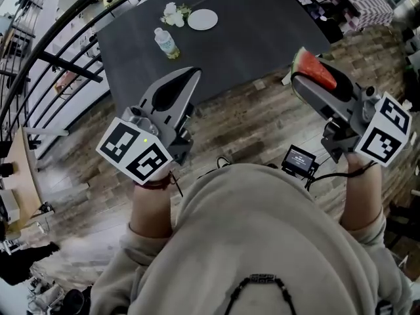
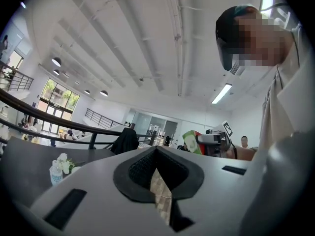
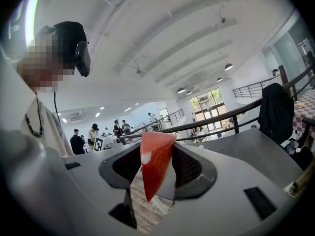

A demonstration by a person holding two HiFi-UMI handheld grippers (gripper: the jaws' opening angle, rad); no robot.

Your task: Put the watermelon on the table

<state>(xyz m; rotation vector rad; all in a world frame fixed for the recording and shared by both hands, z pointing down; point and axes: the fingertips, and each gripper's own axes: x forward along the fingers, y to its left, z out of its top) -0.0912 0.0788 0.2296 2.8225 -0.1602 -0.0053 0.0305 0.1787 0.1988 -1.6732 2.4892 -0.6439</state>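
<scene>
Findings on your right claw (image 1: pixel 298 77): its jaws stood moderately wide and were clamped on a wedge of watermelon (image 1: pixel 316 69). In the right gripper view the red flesh of the watermelon (image 3: pixel 155 166) filled the gap between the black pads (image 3: pixel 189 166), with its point hanging down towards the camera. The slice stuck out past the tips of the right claw (image 3: pixel 156 151). Its green rind faced away from you (the left gripper view caught that rind (image 2: pixel 192 141) from the side).

Findings on your left claw (image 1: pixel 190 76): the jaws met at the tips and there was nothing between them. In the left gripper view only a thin strip of floor showed behind the closed tips of the left claw (image 2: pixel 156 151).

You held both claws out in front of you, well apart, over the wood-pattern floor (image 1: pixel 249 123). The dark table (image 1: pixel 249 31) lay ahead of both claws, its near edge close to their tips. The watermelon was not on it. Ahead of the left claw a small bottle (image 1: pixel 167 42) stood on the table. Beyond it were white flowers (image 1: pixel 173 14) and a white plate (image 1: pixel 203 19).
</scene>
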